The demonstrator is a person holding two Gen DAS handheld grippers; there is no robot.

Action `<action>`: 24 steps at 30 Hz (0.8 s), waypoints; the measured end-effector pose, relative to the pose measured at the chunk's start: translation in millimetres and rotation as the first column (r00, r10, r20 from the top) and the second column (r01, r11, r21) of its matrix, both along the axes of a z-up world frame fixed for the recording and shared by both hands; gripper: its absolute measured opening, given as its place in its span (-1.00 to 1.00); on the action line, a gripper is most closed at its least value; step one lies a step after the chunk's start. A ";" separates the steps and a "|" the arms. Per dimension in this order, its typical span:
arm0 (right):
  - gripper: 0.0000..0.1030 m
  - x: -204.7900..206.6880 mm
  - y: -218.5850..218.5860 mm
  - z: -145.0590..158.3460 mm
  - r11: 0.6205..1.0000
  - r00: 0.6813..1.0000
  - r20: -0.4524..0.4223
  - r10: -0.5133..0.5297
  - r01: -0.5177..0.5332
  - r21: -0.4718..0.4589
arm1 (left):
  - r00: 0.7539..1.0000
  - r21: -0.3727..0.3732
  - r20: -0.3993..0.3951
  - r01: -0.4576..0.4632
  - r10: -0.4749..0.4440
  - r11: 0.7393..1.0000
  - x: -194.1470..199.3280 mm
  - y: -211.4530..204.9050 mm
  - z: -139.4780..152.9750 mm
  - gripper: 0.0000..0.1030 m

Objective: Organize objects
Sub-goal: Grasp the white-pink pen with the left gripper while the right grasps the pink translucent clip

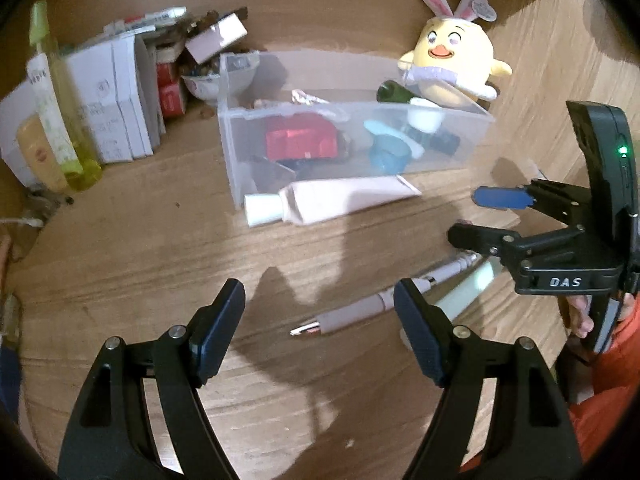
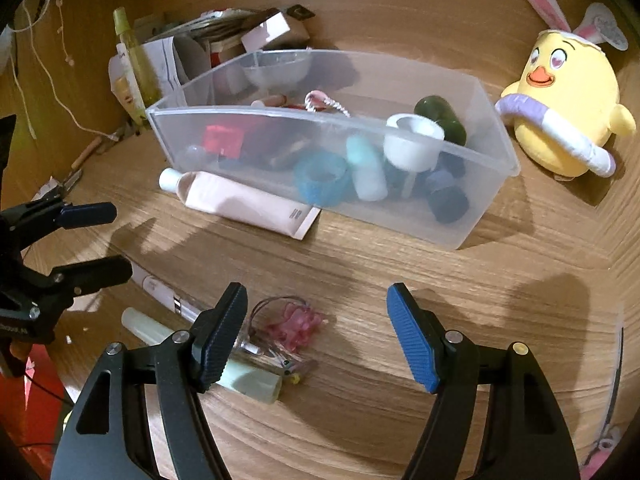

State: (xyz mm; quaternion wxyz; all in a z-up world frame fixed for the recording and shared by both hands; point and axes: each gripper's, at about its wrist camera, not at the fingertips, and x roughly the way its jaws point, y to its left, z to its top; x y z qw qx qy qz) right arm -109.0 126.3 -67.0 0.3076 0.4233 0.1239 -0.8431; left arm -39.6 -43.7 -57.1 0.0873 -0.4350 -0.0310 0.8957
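Observation:
My left gripper [image 1: 320, 328] is open above a grey-pink pen [image 1: 352, 312] on the wooden desk, with nothing between its pads. My right gripper [image 2: 316, 332] is also open and empty, over a pink hair clip with a wire tie [image 2: 296, 328]. A pale green tube [image 2: 240, 376] lies beside its left finger, partly under it. A pink cream tube [image 1: 340, 200] rests against the front of a clear plastic bin [image 1: 240, 152] that holds several small items. In the right wrist view the left gripper [image 2: 100, 242] is at the left edge. The right gripper [image 1: 470, 216] appears at the right of the left wrist view.
A yellow chick plush with rabbit ears [image 2: 560, 112] stands to the right of the bin [image 2: 480, 216]. White boxes [image 1: 116, 100], a green spray bottle [image 1: 60, 112] and a bowl [image 1: 204, 84] crowd the back left. A wooden wall rises behind. An orange sleeve [image 1: 600, 380] is at the right.

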 end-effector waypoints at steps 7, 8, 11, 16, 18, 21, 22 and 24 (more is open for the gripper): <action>-0.16 4.9 -7.5 -4.6 0.999 1.000 -0.017 0.019 -0.019 0.043 | 0.999 0.041 0.034 0.036 -0.037 0.999 -5.3 4.2 -7.7 0.12; -0.23 4.3 -7.3 -4.7 0.999 1.000 -0.018 0.019 -0.018 0.045 | 0.998 0.042 0.033 0.044 -0.045 0.998 -4.8 5.0 -7.5 0.11; -0.33 3.1 -4.9 -5.0 0.999 1.000 -0.020 0.011 -0.010 0.045 | 0.997 0.032 0.033 0.062 -0.063 0.998 -2.9 6.9 -8.3 0.10; -0.41 0.0 0.1 -4.9 0.999 1.000 -0.020 -0.005 0.005 0.038 | 0.997 0.005 0.025 0.069 -0.069 0.998 -0.5 6.5 -8.5 -0.11; -0.46 -0.6 1.1 -4.9 0.999 1.000 -0.022 -0.008 0.009 0.041 | 0.998 -0.026 0.021 0.064 -0.064 0.998 0.9 7.0 -8.6 -0.30; -0.49 -0.5 3.2 -5.1 0.999 1.000 -0.027 -0.015 0.016 0.050 | 0.998 -0.045 0.020 0.054 -0.053 0.998 3.6 4.7 -8.5 -0.57; -0.50 -0.4 4.8 -5.2 0.999 0.999 -0.028 -0.018 0.020 0.051 | 0.999 -0.040 0.022 0.048 -0.047 0.998 4.2 2.7 -8.4 -0.61; -0.50 0.0 8.8 -5.1 0.998 0.999 -0.031 -0.029 0.031 0.054 | 0.999 -0.030 0.026 0.043 -0.043 0.999 5.6 -0.1 -7.8 -0.63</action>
